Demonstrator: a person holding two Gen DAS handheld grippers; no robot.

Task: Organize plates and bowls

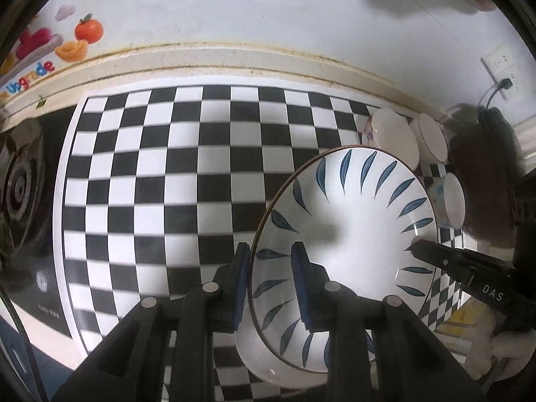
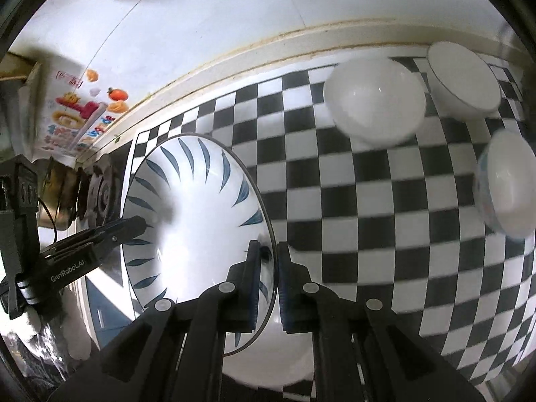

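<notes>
A large white bowl with blue leaf marks (image 1: 348, 221) is held between both grippers above the checkered mat (image 1: 167, 184). My left gripper (image 1: 271, 254) straddles its left rim, one finger inside and one outside, with a gap at the pads. My right gripper (image 2: 268, 251) is shut on the opposite rim of the same bowl (image 2: 197, 201). The right gripper also shows in the left wrist view (image 1: 435, 254), and the left gripper in the right wrist view (image 2: 134, 226). Three smaller white bowls (image 2: 375, 100) (image 2: 464, 78) (image 2: 509, 184) sit on the mat at the right.
A gas burner (image 1: 20, 187) lies left of the mat. A cream backsplash ledge (image 1: 234, 57) and wall run behind. A wall socket with plug (image 1: 502, 73) is at the right. A fruit-printed package (image 2: 77, 114) leans by the wall.
</notes>
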